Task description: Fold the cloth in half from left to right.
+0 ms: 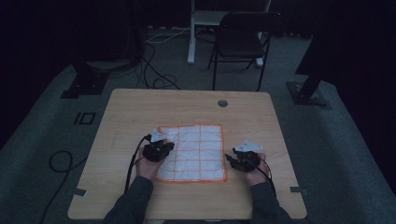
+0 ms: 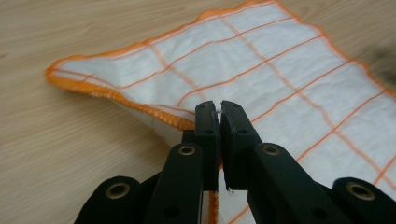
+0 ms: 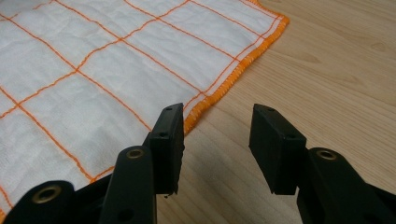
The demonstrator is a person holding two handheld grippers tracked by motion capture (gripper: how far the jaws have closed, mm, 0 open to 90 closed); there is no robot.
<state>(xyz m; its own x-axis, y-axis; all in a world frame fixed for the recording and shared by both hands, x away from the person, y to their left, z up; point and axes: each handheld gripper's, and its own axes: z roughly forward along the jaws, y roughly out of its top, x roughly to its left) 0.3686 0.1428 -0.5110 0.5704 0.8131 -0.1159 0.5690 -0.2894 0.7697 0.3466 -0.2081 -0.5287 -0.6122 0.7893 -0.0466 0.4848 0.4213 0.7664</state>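
Note:
A white cloth with an orange grid and orange hem (image 1: 194, 151) lies flat in the middle of the wooden table (image 1: 140, 107). My left gripper (image 1: 159, 149) sits at the cloth's left edge, and in the left gripper view it (image 2: 218, 106) is shut on the hem of the cloth (image 2: 261, 70), which is lifted and puckered there. My right gripper (image 1: 243, 158) rests just off the cloth's right edge. In the right gripper view it (image 3: 217, 126) is open over bare wood, its left jaw beside the hem of the cloth (image 3: 116, 70).
A round grommet hole (image 1: 222, 103) sits near the table's far edge. Beyond the table stand a black folding chair (image 1: 240, 39) and a white desk leg (image 1: 191, 32). Cables lie on the grey carpet at left (image 1: 60, 161).

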